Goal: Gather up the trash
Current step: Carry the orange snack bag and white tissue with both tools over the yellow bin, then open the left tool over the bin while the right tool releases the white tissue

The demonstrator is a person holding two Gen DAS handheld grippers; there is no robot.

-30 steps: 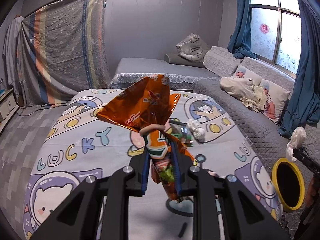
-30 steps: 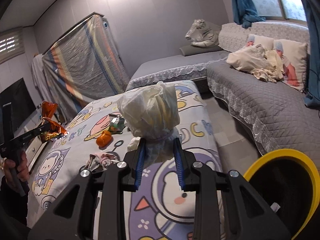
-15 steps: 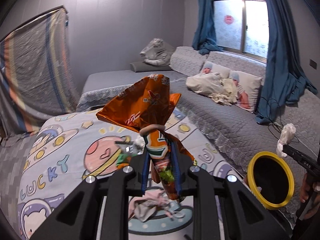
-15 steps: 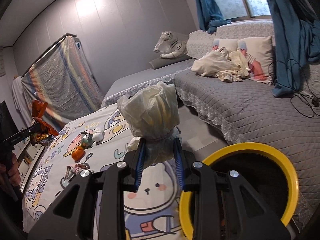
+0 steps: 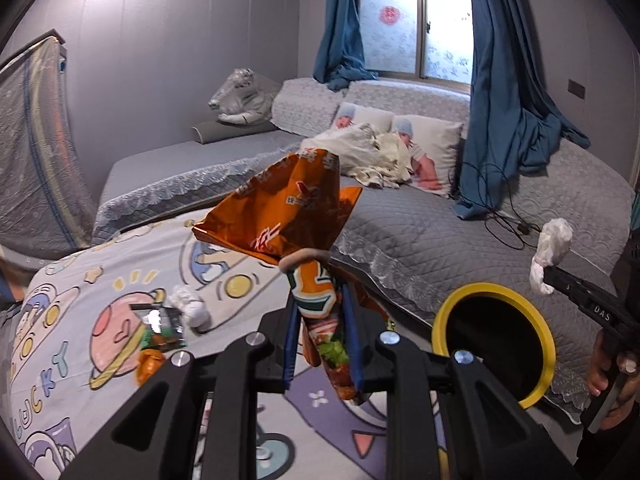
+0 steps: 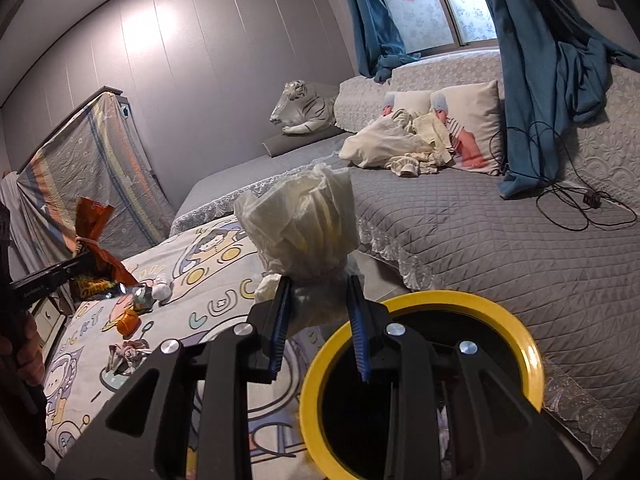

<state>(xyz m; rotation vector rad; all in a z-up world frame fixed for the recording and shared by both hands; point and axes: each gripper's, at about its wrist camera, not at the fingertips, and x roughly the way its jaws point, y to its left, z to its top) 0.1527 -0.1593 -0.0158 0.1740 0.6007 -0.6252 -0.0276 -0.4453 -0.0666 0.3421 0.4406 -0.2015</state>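
With both jaws pinching trash, wrapper (image 5: 288, 216) left and tissue (image 6: 304, 232) right, I hold them near the bin (image 6: 516, 344) for dropping.

A home bedroom: quilted grey beds (image 5: 420, 240), printed pillows (image 6: 472, 120), blue curtains (image 5: 504, 80), plush tiger (image 6: 304, 108).

Left gripper (image 5: 323, 330): showing a matte black angular frame, 4 silver screws, 2 blue ribbed pads.
Right gripper (image 6: 320, 318): wearing the same black, silver and blue.
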